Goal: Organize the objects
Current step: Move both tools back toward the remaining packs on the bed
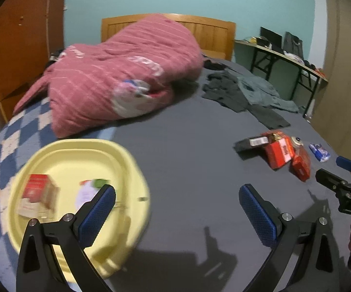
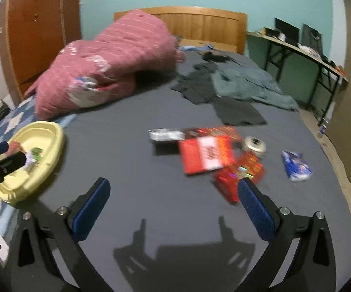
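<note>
A yellow basin [image 1: 126, 160] sits on the bed at the left; it holds a red and white box [image 1: 37, 194] and a white packet with a green top [image 1: 87, 191]. My left gripper [image 1: 177, 189] is open and empty beside the basin's right rim. A pile lies on the grey sheet: a large red and white box [image 2: 205, 155], a small red box [image 2: 238, 176], a black and silver pack [image 2: 166, 135], a round tin [image 2: 254, 144] and a blue and white packet [image 2: 296, 165]. My right gripper [image 2: 174, 185] is open and empty, just before the small red box.
A pink quilt [image 2: 112, 65] is bunched at the back left of the bed. Dark and grey clothes [image 2: 233, 90] lie at the back right. A wardrobe [image 2: 39, 31] stands left, a cluttered desk [image 2: 304, 48] right. The bed's edge [image 2: 338, 170] runs close to the packet.
</note>
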